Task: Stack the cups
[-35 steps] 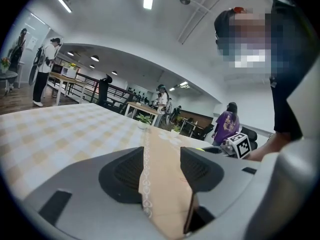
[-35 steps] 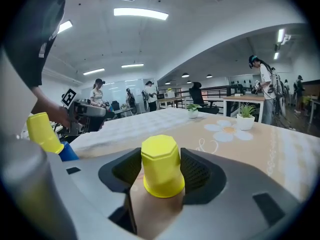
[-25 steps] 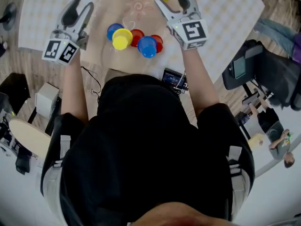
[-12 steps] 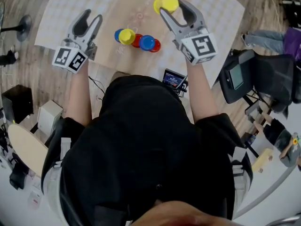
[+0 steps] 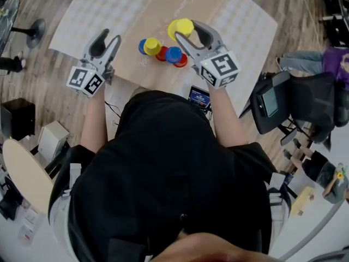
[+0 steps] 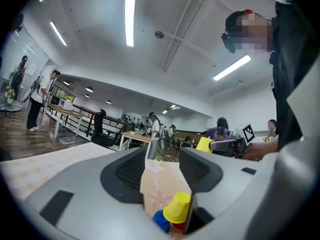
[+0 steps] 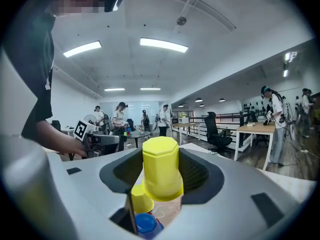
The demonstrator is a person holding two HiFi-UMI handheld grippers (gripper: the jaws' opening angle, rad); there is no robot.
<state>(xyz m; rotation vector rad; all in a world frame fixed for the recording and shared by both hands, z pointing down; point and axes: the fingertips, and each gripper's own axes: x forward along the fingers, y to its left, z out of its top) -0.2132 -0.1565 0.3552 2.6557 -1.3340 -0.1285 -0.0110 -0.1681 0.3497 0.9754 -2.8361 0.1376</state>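
On the beige table (image 5: 109, 10), a cluster of upturned cups stands: a yellow cup (image 5: 152, 46) on a blue one, a blue cup (image 5: 173, 53) and red cups (image 5: 181, 60) beside it. My right gripper (image 5: 186, 30) is shut on another yellow cup (image 5: 181, 27) and holds it in the air, just right of the cluster. In the right gripper view that held cup (image 7: 161, 171) sits upside down between the pads. My left gripper (image 5: 110, 37) hovers left of the cluster; its jaws have just been closing, and they are open with nothing between them (image 6: 164, 159).
A small dark device (image 5: 199, 97) lies at the table's near edge. A black office chair (image 5: 289, 102) stands to the right, and a stool base (image 5: 32, 29) is on the wooden floor at the left. Desks and standing people fill the room beyond.
Both grippers have risen, and the table looks farther away. The right gripper has brought the yellow cup closer to the cluster. The left jaws have narrowed a little.
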